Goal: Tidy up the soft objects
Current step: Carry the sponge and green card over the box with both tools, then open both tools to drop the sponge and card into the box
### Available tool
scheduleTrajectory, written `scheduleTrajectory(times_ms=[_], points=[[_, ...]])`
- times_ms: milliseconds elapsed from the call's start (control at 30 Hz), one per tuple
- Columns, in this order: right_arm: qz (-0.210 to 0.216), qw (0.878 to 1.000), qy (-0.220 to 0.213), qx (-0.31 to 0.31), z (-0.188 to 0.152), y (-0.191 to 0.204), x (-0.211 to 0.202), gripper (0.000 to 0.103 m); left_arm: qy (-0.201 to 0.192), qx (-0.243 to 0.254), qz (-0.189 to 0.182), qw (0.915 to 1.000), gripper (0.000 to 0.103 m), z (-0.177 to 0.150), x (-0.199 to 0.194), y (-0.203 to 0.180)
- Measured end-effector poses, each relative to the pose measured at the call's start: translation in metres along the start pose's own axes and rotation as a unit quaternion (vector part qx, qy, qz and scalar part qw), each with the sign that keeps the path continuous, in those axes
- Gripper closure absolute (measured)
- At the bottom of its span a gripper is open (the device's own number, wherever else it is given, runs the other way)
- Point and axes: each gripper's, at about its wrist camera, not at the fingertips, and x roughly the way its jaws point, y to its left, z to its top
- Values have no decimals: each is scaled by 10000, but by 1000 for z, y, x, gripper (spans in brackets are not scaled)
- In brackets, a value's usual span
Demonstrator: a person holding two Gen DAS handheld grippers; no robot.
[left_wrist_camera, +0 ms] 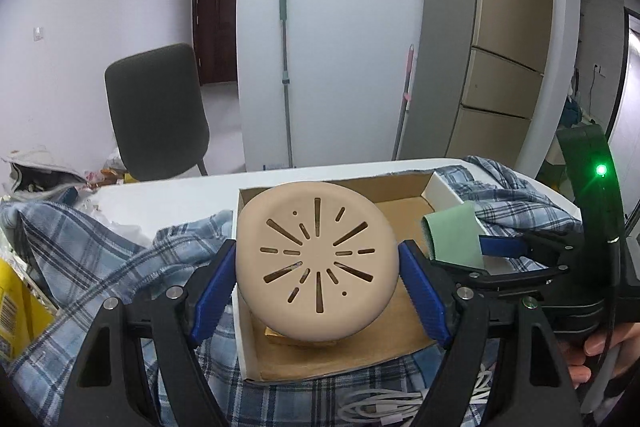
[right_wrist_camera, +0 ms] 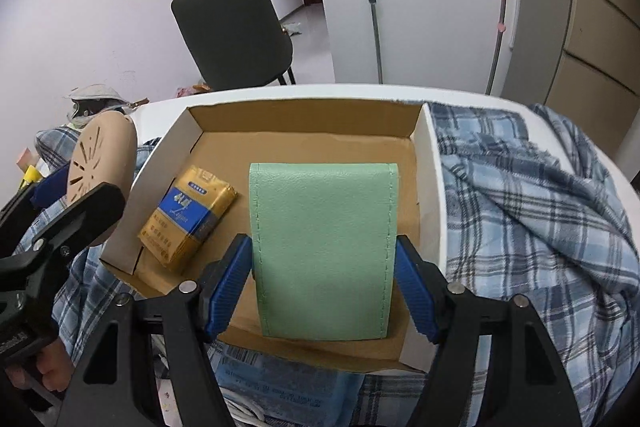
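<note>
Left tool [left_wrist_camera: 316, 287] grips slotted tan disc [left_wrist_camera: 316, 259] — right tool [right_wrist_camera: 324, 283] grips stitched green pouch [right_wrist_camera: 324, 251].

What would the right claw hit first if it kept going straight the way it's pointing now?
Probably the cardboard box floor: the right claw grips the green pouch and angles down into it. Depth is unclear.

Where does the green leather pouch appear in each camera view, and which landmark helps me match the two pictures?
Left wrist view: green leather pouch at right of centre, held by the right gripper.
Right wrist view: pouch at centre, between the blue fingers, over the box.
Shared landmark: the cardboard box.
</note>
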Motion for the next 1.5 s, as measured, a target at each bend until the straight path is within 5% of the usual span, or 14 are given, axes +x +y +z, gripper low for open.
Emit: scheduleTrajectory(times_ms=[267,400,700,1167,1267,1300,1500], points=[[-53,10000,40,-57,-1,3,3,32,74,-63,-7,10000,21,0,4,3],[-78,9999,98,-68,-1,3,6,17,209,-120,-44,9997,18,-1,9,5],[-81,9999,-127,36,6,-2,-9,15,28,-198,62,9998,16,2,-1,8],[-207,9951,-925,-283,6,17,-111,15,-1043,4,34,9945,15,27,-109,-13],[-198,9925,-1152,-369,-2,23,-143,15,-1232,-57,-27,9924,9,26,-134,-14],[-209,9915,-1223,-388,-5,25,-152,14,-1312,-73,-17,9913,0,25,-143,-16],[-452,9849,-1645,-282,-28,31,-201,2,-1586,-135,-143,9871,0,12,-187,-24]])
